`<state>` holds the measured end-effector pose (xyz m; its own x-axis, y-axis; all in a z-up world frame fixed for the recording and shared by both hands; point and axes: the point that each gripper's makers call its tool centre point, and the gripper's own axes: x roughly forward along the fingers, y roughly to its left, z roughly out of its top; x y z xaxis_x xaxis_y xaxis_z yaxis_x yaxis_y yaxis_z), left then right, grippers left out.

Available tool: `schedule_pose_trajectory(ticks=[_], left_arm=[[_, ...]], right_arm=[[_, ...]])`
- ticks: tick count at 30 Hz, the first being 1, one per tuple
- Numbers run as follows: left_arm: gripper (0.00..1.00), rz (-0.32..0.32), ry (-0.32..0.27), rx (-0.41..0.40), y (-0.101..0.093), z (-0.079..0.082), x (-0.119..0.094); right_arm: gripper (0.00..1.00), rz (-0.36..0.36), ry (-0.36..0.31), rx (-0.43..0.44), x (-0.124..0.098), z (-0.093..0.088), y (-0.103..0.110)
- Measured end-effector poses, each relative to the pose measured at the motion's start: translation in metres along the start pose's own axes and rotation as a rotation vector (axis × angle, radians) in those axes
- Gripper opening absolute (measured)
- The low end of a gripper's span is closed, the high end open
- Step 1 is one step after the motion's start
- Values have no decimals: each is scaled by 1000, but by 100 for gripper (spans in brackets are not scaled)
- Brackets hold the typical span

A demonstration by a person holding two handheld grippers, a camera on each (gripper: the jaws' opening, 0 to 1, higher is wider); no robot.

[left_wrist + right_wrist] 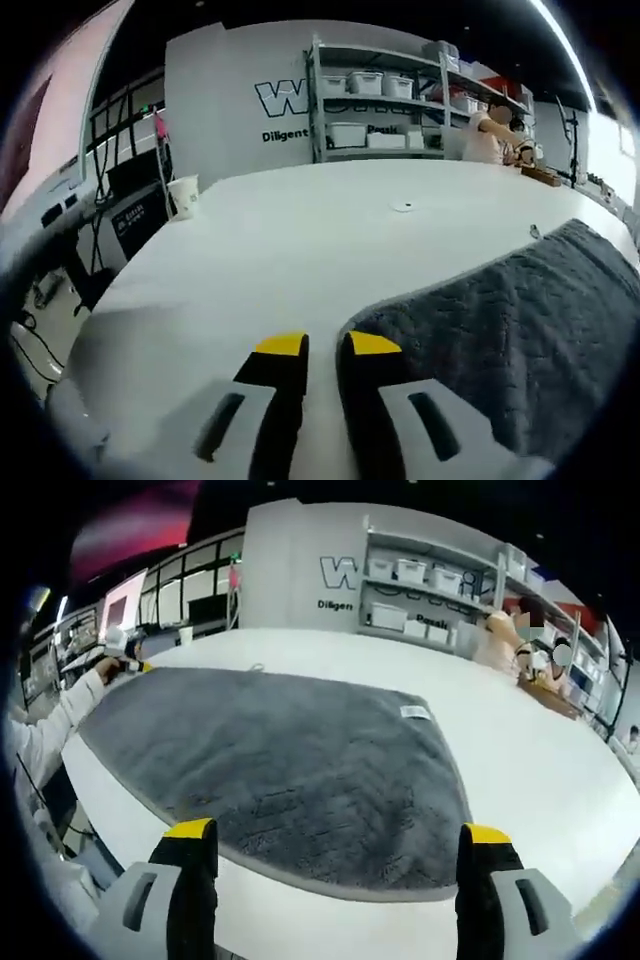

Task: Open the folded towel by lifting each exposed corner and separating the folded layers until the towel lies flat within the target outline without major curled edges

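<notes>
Left claw [327, 345] shows its yellow-tipped jaws drawn close together with only a thin slit between them and nothing caught there, hovering just over the white counter [280, 250] right beside the near corner of the grey towel [520, 330]. In the left gripper view the towel spreads away to the right from that corner, its bound edge running up and rightward across the counter.

The right claw [340, 830] stands wide, its two jaws far apart at either side of the bottom of the right gripper view, empty, with the towel's curved near edge lying between and just ahead of them. In this view the towel [280, 760] lies flat in a single spread layer on the counter [540, 770], its long axis running from the far left, where a sleeved hand [105, 665] holds the other gripper at the towel's far corner, across toward the right. A small white label [415, 712] sits near its far right edge.

Beyond the counter, a paper cup [183, 195] stands at the far left edge in the left gripper view, a small white disc [402, 206] lies on the counter surface, and metal shelves [380, 100] with white bins stand against a wall with dark lettering. A person [500, 635] is seated near the shelves.
</notes>
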<state>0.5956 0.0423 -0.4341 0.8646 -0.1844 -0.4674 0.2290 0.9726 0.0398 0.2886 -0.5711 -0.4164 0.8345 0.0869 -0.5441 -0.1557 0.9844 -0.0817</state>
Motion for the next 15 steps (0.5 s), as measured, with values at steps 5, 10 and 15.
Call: schedule_pose_trajectory(ticks=[5, 10, 15], left_arm=[[6, -24, -16, 12, -5, 1, -1], [2, -36, -28, 65, -8, 1, 0], [1, -17, -34, 132, -9, 1, 0]], right_arm=[[99, 16, 10, -15, 4, 2, 7], [99, 27, 26, -32, 6, 2, 14], [99, 37, 37, -48, 7, 1, 19]])
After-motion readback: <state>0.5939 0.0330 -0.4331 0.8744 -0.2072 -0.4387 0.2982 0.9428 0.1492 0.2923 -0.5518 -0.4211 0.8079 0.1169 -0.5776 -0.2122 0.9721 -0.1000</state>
